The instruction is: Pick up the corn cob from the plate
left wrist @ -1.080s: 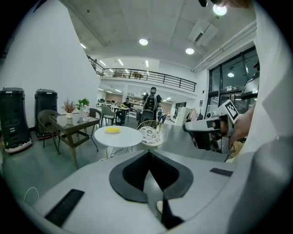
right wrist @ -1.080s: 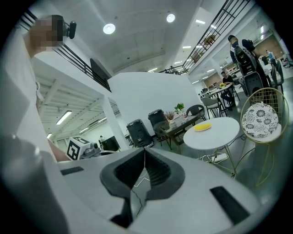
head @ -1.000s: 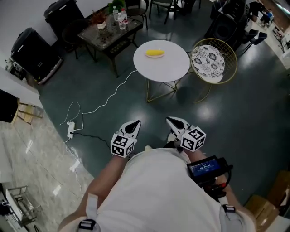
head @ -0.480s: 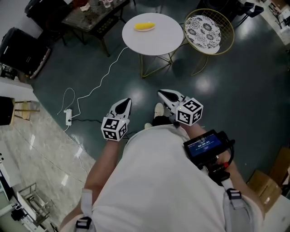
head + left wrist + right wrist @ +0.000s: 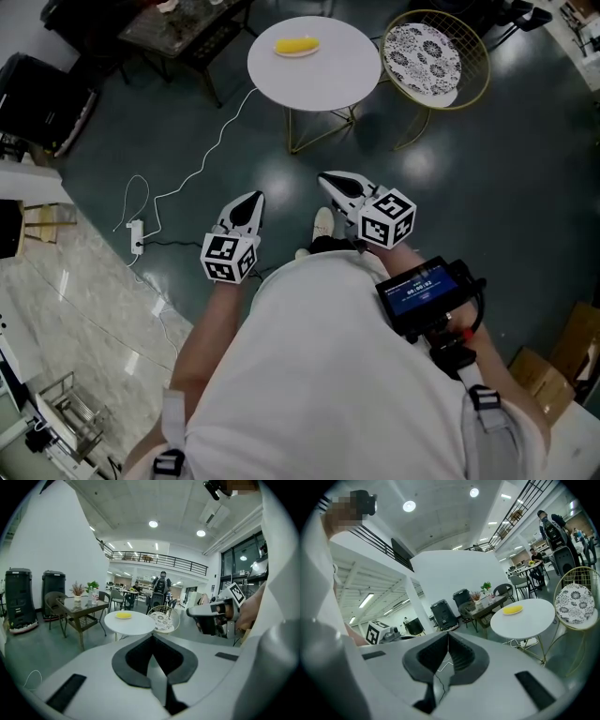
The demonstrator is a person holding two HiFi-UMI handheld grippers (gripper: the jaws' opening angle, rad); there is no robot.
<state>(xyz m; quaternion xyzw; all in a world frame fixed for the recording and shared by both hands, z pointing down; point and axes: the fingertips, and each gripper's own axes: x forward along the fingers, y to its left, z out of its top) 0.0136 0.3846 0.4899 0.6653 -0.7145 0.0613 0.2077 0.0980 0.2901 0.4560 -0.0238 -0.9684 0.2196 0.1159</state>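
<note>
The yellow corn cob (image 5: 296, 45) lies on a round white table (image 5: 328, 75) far ahead of me; at this distance its plate is hard to tell apart from it. It also shows as a small yellow shape in the left gripper view, corn cob (image 5: 123, 615), and in the right gripper view, corn cob (image 5: 513, 610). My left gripper (image 5: 251, 199) and right gripper (image 5: 330, 178) hang close to my body over the dark floor, well short of the table. Both point toward it, shut and holding nothing.
A gold wire chair (image 5: 469, 42) with a patterned cushion stands right of the table. A glass-topped table (image 5: 183, 28) and black bins (image 5: 37, 89) are at the left. A white cable and power strip (image 5: 137, 246) lie on the floor. A cardboard box (image 5: 562, 366) sits at the right.
The person has stepped a little toward the table, which now sits higher and slightly larger in the head view. Both grippers moved forward with the body and stayed shut.
</note>
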